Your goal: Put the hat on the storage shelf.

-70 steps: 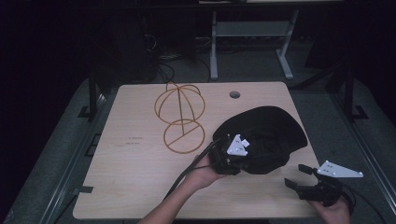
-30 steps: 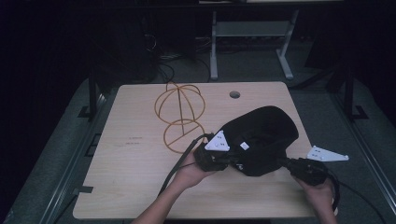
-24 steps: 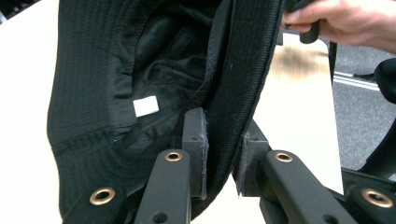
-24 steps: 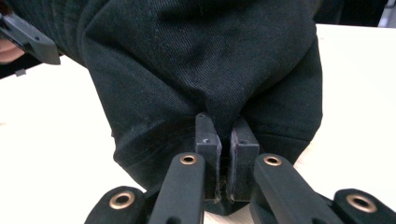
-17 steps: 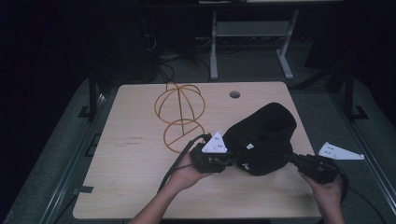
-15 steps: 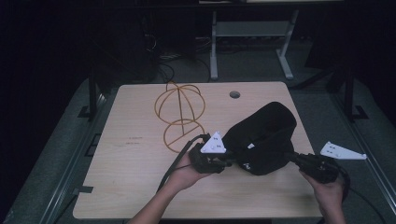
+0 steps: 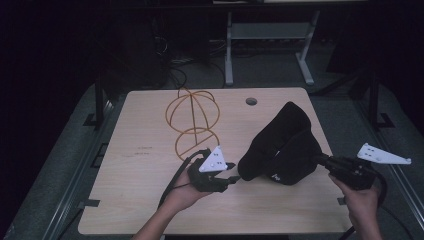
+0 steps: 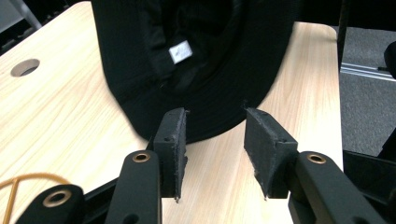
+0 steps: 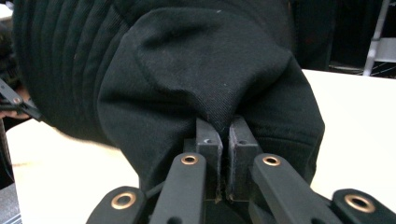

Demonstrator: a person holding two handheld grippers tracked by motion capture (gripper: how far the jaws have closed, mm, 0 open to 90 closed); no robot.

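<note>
On table (image 7: 150,210), black hat (image 7: 285,145) (empty inside), right claw (image 9: 223,140) pinching

The hat (image 7: 282,145) at centre right of the high view is matt black woven cloth with stitched ridges and a small white sewn label; the table (image 7: 140,150) is pale, smooth wood-grain laminate; the wire stand (image 7: 192,120) at upper centre looks like thin orange-gold metal; the gripper pads (image 8: 170,144) are rough, matt black.

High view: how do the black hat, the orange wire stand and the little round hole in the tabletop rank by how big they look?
1. Black hat
2. Orange wire stand, somewhat smaller, though farther back
3. Round hole, by far the smallest
</note>
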